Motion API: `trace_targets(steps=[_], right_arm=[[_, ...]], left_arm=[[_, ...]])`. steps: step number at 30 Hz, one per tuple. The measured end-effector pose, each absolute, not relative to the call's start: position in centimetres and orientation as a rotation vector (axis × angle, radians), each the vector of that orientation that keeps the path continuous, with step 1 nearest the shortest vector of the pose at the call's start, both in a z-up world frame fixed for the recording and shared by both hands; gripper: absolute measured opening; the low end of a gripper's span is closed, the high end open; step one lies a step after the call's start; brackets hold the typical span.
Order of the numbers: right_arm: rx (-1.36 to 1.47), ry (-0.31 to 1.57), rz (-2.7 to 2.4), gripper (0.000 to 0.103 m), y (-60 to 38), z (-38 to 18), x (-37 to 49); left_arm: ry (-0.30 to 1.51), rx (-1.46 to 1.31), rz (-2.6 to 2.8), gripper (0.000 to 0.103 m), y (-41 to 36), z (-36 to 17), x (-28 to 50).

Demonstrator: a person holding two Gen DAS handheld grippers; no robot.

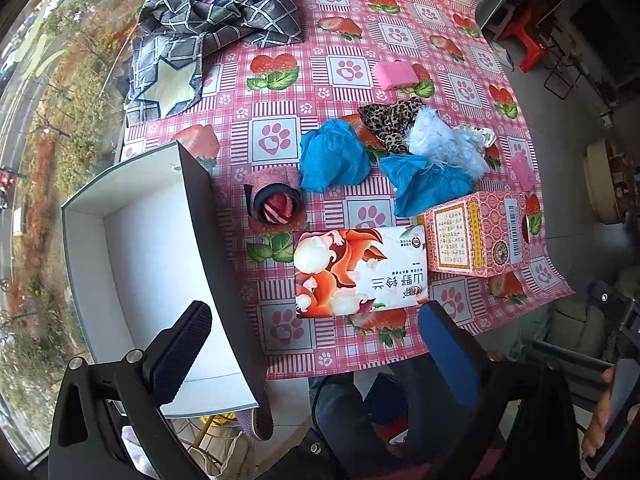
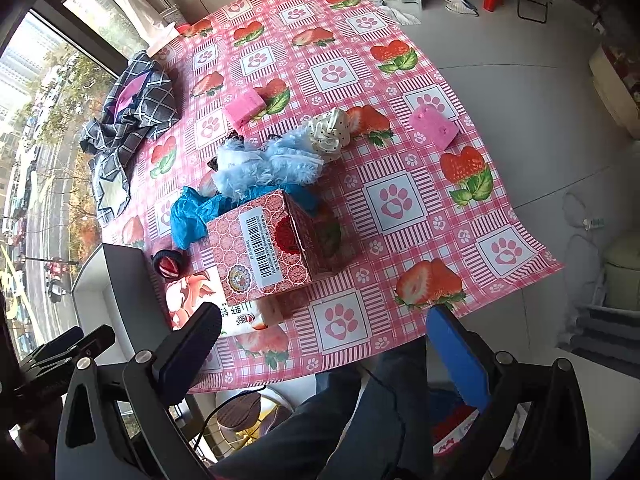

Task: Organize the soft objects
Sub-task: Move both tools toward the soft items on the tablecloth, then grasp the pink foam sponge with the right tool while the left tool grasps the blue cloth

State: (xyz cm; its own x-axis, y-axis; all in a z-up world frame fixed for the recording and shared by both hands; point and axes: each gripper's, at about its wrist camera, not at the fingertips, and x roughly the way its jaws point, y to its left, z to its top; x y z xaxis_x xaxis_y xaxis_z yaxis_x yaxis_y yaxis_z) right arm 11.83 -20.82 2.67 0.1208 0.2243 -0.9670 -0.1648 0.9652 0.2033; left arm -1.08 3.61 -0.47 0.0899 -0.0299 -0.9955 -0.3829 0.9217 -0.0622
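Your left gripper [image 1: 314,342] has its jaws spread as wide as they go, with nothing between them and nothing touching the pads. Your right gripper [image 2: 326,346] is the same: fully apart, empty, held above the near edge of the table.

Just ahead of the left jaws lies a flat tissue pack [image 1: 360,272], and beside it a pink patterned carton [image 1: 478,234]. Under the left-hand finger sits an open white box [image 1: 132,256], which looks empty.

Beyond the tissue pack are the soft things. A rolled sock bundle [image 1: 276,200] lies nearest, close to the box wall. Further out sit two crumpled blue cloths [image 1: 332,154], a leopard-print piece [image 1: 390,120] and a fluffy pale-blue piece [image 1: 444,144], all touching in one loose heap. A pink sponge [image 1: 394,74] lies further still, and a checked grey cloth [image 1: 216,20] at the far left corner.

These should be light, limp and easily squashed. Pinch a raised fold near the middle of each cloth; the sock roll probably takes a grip across its body.
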Motion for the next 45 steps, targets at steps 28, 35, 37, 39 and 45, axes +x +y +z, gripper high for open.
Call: trace_targets(steps=[28,35,37,39,45], right_arm=[[-0.069,1.541,0.26,0.103,-23.7,-3.5,24.2],[-0.108,1.556,0.265,0.103,-24.7,-5.8,26.8],[-0.118,1.547,0.276,0.103,-25.0,-6.2,27.6],[-0.141,1.534,0.288,0.103,-25.2,-6.6,28.1],[-0.162,1.532,0.279,0.103,-27.0,-8.8,29.8]], left_arm=[[1.553,-0.361,0.402,0.103,5.6,-8.6,8.3],[1.569,-0.291,0.398,0.103,5.5,-11.1,10.2],[1.573,-0.273,0.392,0.103,5.5,-11.7,10.6],[1.574,-0.251,0.388,0.103,5.5,-12.3,10.9],[1.586,-0.251,0.361,0.103,5.9,-14.4,11.7]])
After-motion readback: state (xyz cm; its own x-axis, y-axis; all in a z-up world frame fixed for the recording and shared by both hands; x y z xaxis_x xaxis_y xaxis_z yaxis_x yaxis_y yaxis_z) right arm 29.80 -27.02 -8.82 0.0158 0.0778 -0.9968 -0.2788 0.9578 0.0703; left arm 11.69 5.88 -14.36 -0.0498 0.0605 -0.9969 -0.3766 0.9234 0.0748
